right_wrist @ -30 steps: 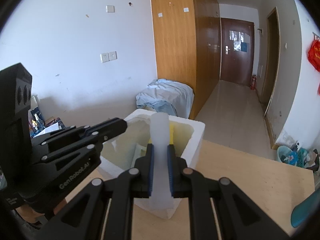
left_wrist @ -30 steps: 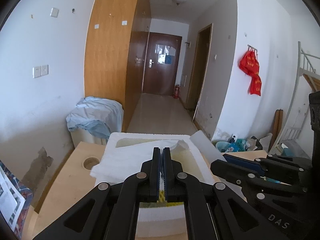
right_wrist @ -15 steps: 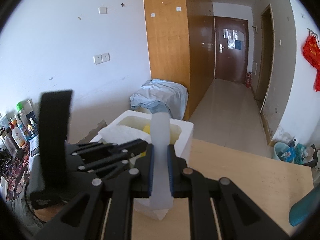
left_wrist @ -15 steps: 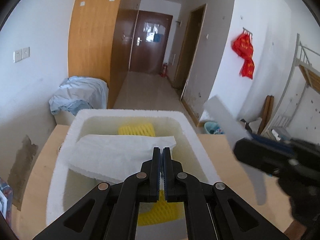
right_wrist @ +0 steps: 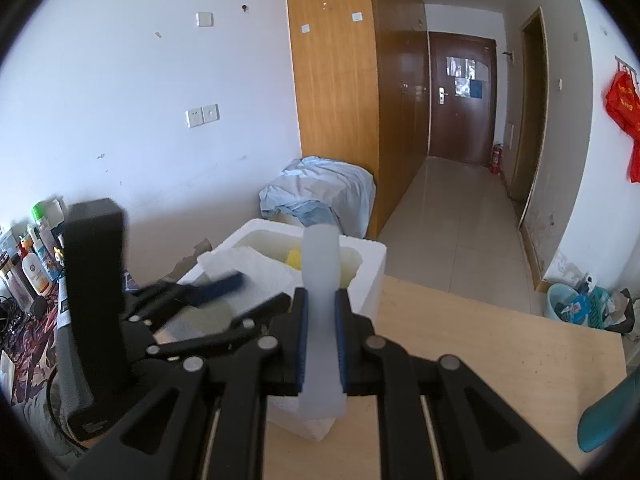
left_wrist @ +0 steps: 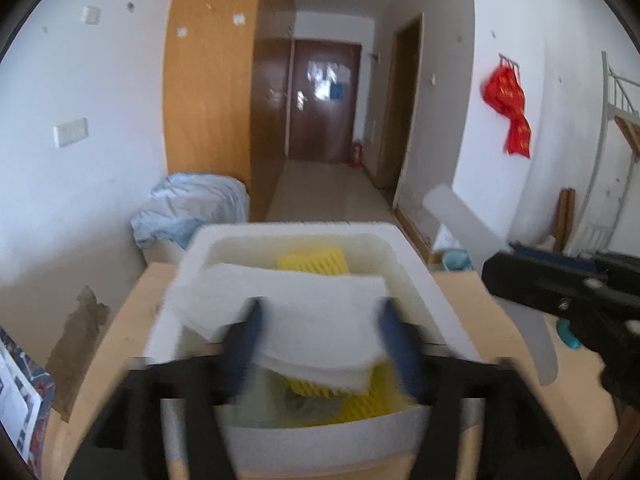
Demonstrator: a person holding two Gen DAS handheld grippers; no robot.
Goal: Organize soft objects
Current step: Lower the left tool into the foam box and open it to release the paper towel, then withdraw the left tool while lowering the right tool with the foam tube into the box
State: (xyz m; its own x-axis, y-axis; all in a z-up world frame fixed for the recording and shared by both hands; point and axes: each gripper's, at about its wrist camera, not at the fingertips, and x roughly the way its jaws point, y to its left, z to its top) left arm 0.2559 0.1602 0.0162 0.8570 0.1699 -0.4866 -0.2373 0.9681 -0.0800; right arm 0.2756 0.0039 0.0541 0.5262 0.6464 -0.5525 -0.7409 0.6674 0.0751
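A white styrofoam box (left_wrist: 416,268) stands on the wooden table (left_wrist: 112,344). Inside it lie yellow foam netting (left_wrist: 314,260) and a folded white foam sheet (left_wrist: 304,312). My left gripper (left_wrist: 320,336) is open over the box, its blue pads wide apart on either side of the white sheet, blurred by motion. My right gripper (right_wrist: 322,328) is shut on a white foam strip (right_wrist: 320,280), held upright to the right of the box (right_wrist: 360,280). The strip also shows in the left wrist view (left_wrist: 488,264).
A bundle of pale blue cloth (left_wrist: 192,208) sits behind the table by the wardrobe (left_wrist: 216,100). Bottles (right_wrist: 36,256) crowd the floor at the left. A teal bin (right_wrist: 568,308) with clutter stands on the floor at the right.
My left gripper has opened wide and let go of the white foam sheet, which now rests in the box. My right gripper still holds its strip, drawn back slightly.
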